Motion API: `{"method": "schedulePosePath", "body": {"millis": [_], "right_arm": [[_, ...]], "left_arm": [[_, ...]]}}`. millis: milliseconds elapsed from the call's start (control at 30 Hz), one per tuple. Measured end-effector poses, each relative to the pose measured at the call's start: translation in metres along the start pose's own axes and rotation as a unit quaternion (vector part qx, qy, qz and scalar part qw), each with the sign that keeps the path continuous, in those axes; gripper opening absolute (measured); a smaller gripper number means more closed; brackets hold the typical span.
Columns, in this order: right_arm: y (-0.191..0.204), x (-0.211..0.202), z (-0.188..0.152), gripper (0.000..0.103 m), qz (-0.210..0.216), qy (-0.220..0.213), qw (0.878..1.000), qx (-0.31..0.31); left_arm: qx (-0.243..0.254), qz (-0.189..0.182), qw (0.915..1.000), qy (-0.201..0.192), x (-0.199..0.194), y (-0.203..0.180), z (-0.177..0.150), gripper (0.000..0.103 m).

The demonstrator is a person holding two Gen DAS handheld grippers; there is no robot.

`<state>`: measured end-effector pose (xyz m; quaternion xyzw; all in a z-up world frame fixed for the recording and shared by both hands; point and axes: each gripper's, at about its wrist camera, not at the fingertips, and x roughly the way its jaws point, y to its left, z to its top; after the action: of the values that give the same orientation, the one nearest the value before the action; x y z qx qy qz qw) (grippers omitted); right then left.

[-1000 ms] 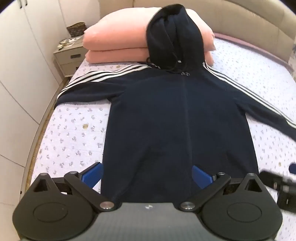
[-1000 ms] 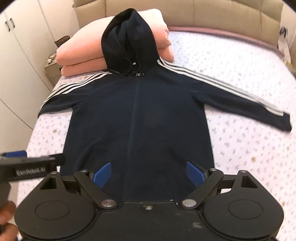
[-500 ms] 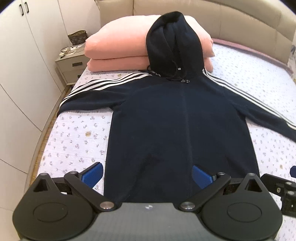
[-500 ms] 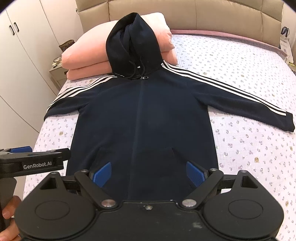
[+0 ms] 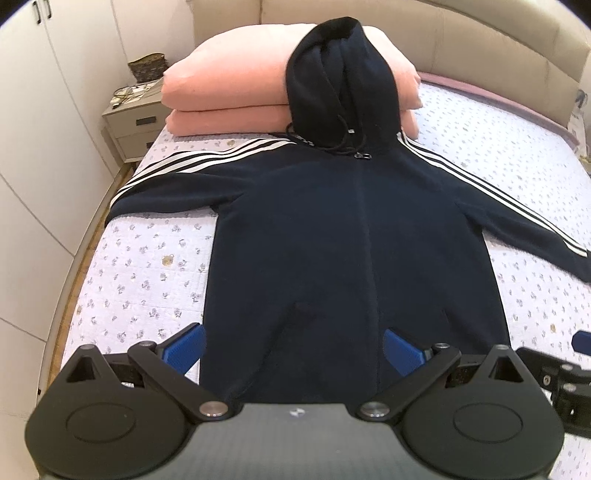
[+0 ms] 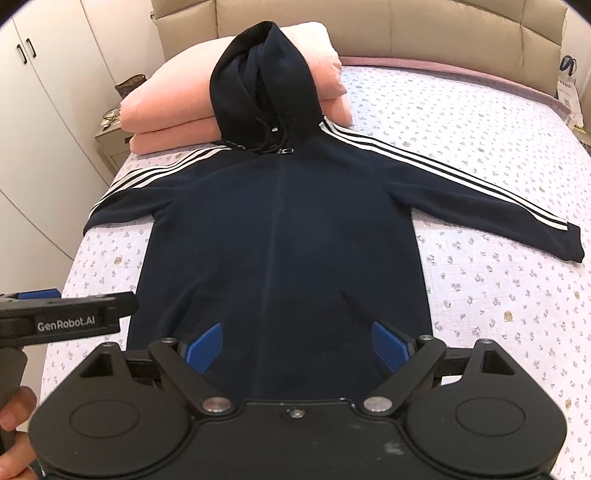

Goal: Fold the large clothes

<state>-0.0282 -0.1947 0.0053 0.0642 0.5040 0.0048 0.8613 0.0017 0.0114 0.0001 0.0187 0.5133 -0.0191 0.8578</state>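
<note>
A navy zip hoodie with white sleeve stripes lies flat, front up, on the bed, both sleeves spread out; it also shows in the right wrist view. Its hood rests up against the pink pillows. My left gripper is open and empty, held above the hoodie's bottom hem. My right gripper is open and empty, also above the hem. The left gripper's body shows in the right wrist view at the left edge.
Two stacked pink pillows lie at the head of the floral-quilted bed, before a beige padded headboard. A nightstand stands left of the bed. White wardrobe doors line the left side.
Both grippers have pulled back and risen slightly, so more of the hoodie, the right sleeve cuff and the headboard show. Both stay open.
</note>
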Motion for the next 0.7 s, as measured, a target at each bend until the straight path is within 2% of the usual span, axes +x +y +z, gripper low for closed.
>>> {"method": "schedulePosePath", "body": {"millis": [500,700], "right_arm": [[0.0039,-0.0025,-0.0026,0.103,-0.004,-0.005,1.0,0.0],[0.0017,-0.0025,-0.0036,0.103,0.008,-0.002,1.0,0.002]], "left_arm": [[-0.012,0.004,0.9999,0.011,0.0039,0.0027,0.0008,0.103],[-0.018,0.008,0.9996,0.02,0.0061,0.0041,0.0031,0.103]]}}
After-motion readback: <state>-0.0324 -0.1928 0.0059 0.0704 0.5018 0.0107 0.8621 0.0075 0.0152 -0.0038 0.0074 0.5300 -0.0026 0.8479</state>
